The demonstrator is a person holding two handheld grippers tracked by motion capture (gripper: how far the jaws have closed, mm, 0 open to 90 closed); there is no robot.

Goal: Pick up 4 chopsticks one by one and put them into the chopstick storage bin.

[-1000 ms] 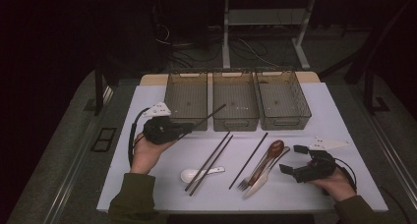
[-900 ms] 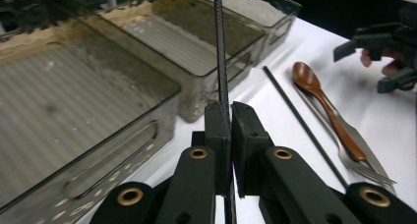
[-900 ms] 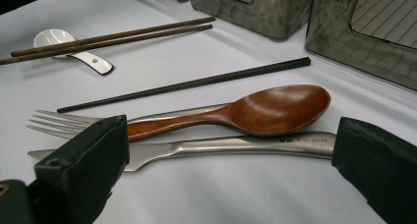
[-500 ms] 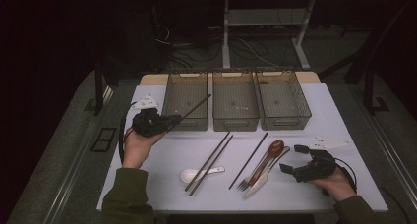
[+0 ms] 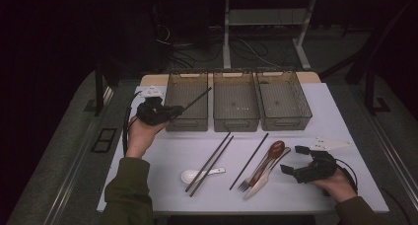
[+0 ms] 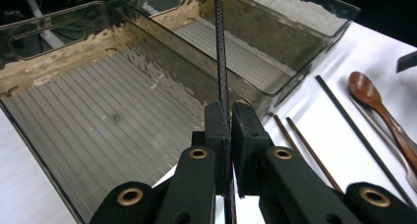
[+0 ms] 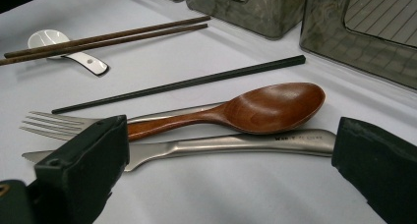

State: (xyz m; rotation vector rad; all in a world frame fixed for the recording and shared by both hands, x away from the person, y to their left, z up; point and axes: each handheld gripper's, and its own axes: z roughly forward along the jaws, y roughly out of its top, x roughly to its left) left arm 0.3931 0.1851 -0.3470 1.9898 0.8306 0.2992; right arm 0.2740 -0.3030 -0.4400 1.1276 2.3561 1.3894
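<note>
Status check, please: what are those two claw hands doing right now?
Left gripper shut on black chopstick, above left bin. Right gripper open beside wooden spoon. Nothing blocking.

Over the last second my left gripper [image 5: 170,111] has travelled from the lower left of the white table, just left of the loose cutlery, up and to the left in the high view, so it now sits at the near left corner of the left bin [image 5: 187,99]. The black chopstick [image 5: 194,98] clamped in my jaws has gone along; its far tip, which reached over the gap beside the middle bin, now lies over the left bin alone.
</note>
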